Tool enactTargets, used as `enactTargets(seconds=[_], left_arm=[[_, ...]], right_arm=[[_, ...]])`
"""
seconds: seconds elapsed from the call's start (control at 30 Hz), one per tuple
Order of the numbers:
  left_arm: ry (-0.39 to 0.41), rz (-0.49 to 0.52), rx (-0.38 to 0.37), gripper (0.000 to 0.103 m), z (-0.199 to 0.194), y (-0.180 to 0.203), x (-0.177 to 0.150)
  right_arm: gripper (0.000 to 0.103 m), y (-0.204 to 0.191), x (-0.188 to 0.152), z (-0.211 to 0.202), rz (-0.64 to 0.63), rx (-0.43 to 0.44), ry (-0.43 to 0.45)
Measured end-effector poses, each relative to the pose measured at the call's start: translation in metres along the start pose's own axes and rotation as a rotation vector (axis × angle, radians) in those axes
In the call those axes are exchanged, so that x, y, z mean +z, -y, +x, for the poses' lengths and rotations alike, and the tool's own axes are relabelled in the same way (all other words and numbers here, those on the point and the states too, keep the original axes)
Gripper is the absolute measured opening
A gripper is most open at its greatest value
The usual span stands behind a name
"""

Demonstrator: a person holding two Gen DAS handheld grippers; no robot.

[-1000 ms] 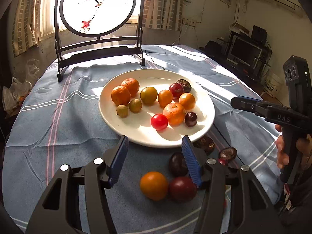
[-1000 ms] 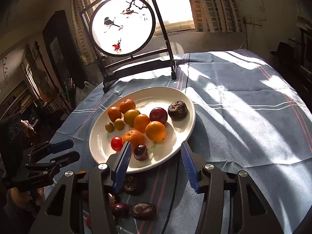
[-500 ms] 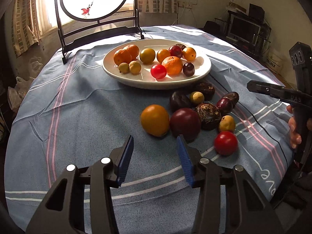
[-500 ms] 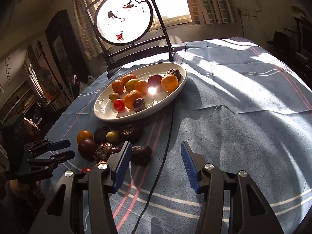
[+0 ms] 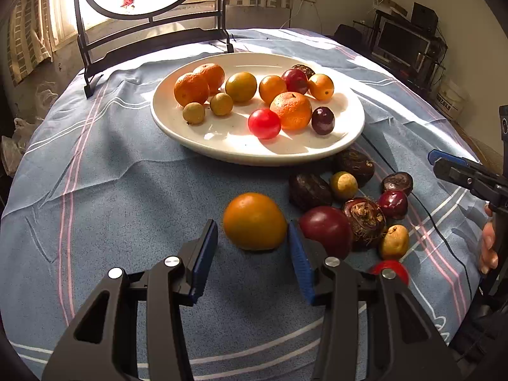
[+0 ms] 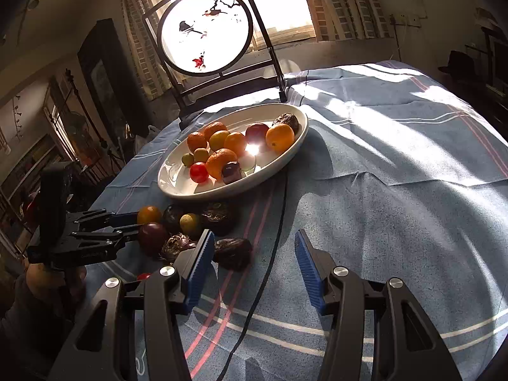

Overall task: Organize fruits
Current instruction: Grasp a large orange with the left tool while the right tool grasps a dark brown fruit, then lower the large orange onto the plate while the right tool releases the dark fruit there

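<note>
A white plate (image 5: pixel 222 146) holds several oranges, small yellow fruits, a red tomato (image 5: pixel 264 123) and dark fruits; it also shows in the right wrist view (image 6: pixel 177 190). On the cloth in front of it lie an orange (image 5: pixel 254 221), a dark red fruit (image 5: pixel 327 227) and several brown and yellow fruits. My left gripper (image 5: pixel 253 236) is open, its blue pads either side of the orange's near end. My right gripper (image 6: pixel 252 247) is open and empty above the cloth, right of a brown fruit (image 6: pixel 233 252).
A round painted screen on a black stand (image 5: pixel 152 28) is at the table's far side. A black cable (image 6: pixel 273 247) runs across the blue striped cloth (image 6: pixel 397 206). The right gripper also shows at the right edge of the left wrist view (image 5: pixel 466 174).
My left gripper pulled back from the plate, then moved forward onto the loose orange. My right gripper drew back from the plate and stays open.
</note>
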State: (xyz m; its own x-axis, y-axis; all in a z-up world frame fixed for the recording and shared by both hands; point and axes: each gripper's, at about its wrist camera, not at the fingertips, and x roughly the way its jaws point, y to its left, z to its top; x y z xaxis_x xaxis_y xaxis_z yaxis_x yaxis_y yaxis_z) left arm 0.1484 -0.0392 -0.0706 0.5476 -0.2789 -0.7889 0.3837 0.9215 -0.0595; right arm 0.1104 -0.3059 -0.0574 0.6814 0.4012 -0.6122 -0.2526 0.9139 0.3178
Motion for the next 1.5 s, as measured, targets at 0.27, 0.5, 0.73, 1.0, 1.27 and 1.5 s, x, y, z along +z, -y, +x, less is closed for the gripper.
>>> enactTargets(seconds=[0.27,0.5,0.73,1.0,1.27,1.5], left_arm=[[0.066,-0.023,-0.02,0.04,-0.02,0.001,-0.008],[0.122,-0.053,-0.05,0.04,-0.059,-0.002,-0.032],[0.135,-0.069,-0.059,0.04,-0.067,-0.005,-0.04],[0.159,-0.09,-0.081,0.04,-0.07,-0.008,-0.041],[0.197,-0.055,-0.088,0.04,-0.075,-0.002,-0.007],[0.153,-0.052,-0.079,0.04,-0.032,-0.002,0.054]], right_arm=[[0.053,-0.01,-0.002,0.005,-0.056,0.019,-0.039],[0.053,-0.02,0.002,0.034,-0.08,-0.008,-0.191],[0.045,-0.028,0.013,0.061,-0.095,-0.013,-0.264],[0.038,-0.027,0.009,0.033,-0.059,0.038,-0.174],[0.038,-0.013,0.06,0.008,-0.016,0.045,-0.054],[0.038,-0.012,0.105,0.055,0.013,-0.002,-0.066]])
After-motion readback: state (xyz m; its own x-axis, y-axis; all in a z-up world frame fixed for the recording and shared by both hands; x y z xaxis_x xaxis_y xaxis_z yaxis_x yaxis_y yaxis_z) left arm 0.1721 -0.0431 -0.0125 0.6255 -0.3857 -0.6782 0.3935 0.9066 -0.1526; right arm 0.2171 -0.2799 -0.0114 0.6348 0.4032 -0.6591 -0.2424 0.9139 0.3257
